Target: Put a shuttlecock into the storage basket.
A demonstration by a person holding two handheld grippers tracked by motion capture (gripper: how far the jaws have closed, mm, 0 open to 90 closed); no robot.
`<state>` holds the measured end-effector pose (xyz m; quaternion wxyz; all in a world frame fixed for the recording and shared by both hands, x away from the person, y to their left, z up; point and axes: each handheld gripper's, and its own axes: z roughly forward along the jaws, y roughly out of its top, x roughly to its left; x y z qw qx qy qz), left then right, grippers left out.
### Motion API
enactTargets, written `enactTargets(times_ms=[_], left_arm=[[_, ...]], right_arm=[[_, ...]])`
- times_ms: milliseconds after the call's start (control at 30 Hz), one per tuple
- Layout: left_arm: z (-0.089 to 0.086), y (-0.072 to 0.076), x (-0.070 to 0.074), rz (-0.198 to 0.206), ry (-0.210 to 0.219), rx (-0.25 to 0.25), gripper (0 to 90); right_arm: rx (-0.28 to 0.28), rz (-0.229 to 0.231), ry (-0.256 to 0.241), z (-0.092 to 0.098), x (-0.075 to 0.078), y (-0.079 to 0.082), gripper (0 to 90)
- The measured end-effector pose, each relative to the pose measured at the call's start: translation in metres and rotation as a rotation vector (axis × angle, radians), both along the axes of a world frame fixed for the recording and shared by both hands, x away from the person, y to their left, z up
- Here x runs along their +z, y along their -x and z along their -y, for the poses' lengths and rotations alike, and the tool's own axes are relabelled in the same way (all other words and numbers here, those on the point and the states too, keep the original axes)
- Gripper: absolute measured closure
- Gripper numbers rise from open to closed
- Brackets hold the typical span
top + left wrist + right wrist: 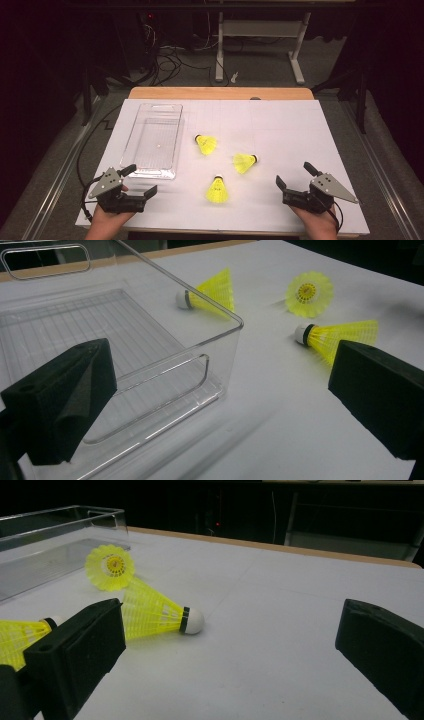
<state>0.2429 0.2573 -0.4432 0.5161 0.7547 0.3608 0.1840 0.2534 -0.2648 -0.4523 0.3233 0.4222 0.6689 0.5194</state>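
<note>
— Item one, the table?

— A white sheet (280,125) over a wooden tabletop (220,93), its far edge bare wood. Dark floor beyond, with cables (170,60) and a white desk frame (260,35).

— Item two, the container?

— One clear plastic bin (172,145), long and shallow, with handle cut-outs in its end walls, lying left of centre and running near to far. In the left gripper view its near corner (235,335) stands close before the jaws.

— Item three, the shuttlecocks?

— Three, yellow skirts, white cork tips, all loose on the sheet to the right of the bin. The far shuttlecock (206,144) lies just beside the bin's right wall. The right shuttlecock (245,162) lies on its side, cork pointing right. The near shuttlecock (217,190) lies between the two grippers, cork pointing away.

— Item four, the tongs?

— Left gripper (142,181), held by a hand at the near left corner, jaws spread wide, nothing between them, just near of the bin. Right gripper (295,176), at the near right, jaws likewise spread and bare, well apart from the right shuttlecock.
</note>
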Motion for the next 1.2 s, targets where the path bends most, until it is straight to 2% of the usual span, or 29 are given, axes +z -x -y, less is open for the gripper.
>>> enactTargets(times_ms=[1000,1200], left_arm=[[0.0023,-0.0042,-0.0016,-0.012,-0.003,-0.023,0.1],[-0.0022,-0.0038,0.0,-0.012,0.008,-0.012,0.1]], right_arm=[[0.009,0.004,0.024,-0.0063,-0.0017,0.0005,0.1],[0.008,0.004,0.028,-0.0061,-0.0023,-0.0003,0.1]])
